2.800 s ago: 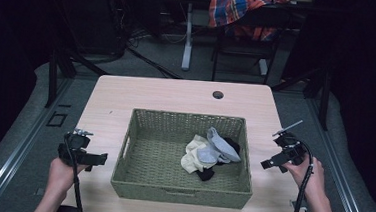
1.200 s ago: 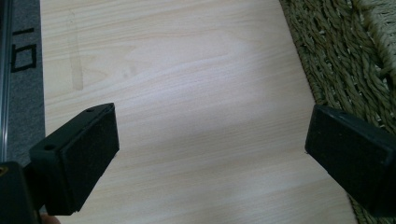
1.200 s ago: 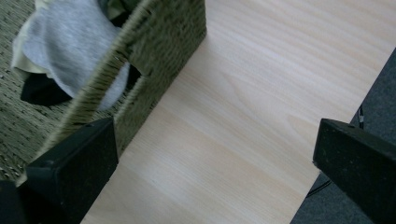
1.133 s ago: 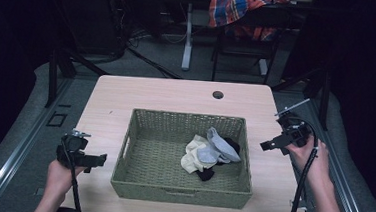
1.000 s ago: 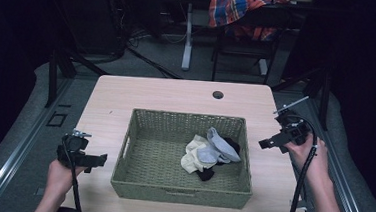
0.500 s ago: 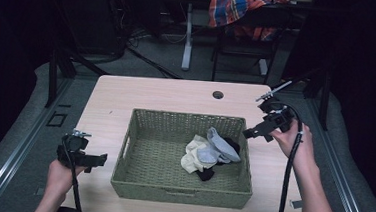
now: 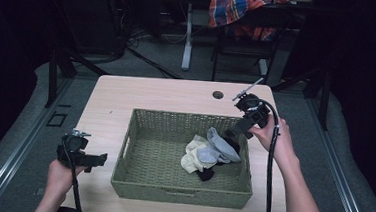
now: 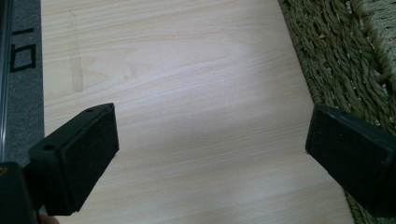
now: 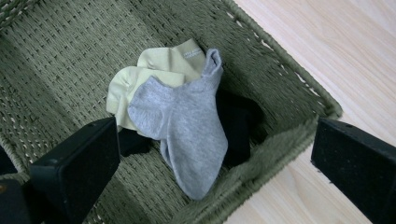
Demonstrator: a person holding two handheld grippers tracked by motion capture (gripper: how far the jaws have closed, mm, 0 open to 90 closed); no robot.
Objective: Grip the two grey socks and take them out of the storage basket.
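The grey sock (image 9: 189,126), limp and light atop the pile in the basket (image 7: 135,182), looked easiest pinched at its raised cuff by the right gripper (image 9: 210,172), both grippers' fingers spread.

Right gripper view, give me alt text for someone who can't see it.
A grey sock lies on top of a pale yellow sock and a black one inside a green woven basket. The open right gripper frames the pile with a black jaw at each lower corner, and the light wooden table shows beyond the basket's rim.
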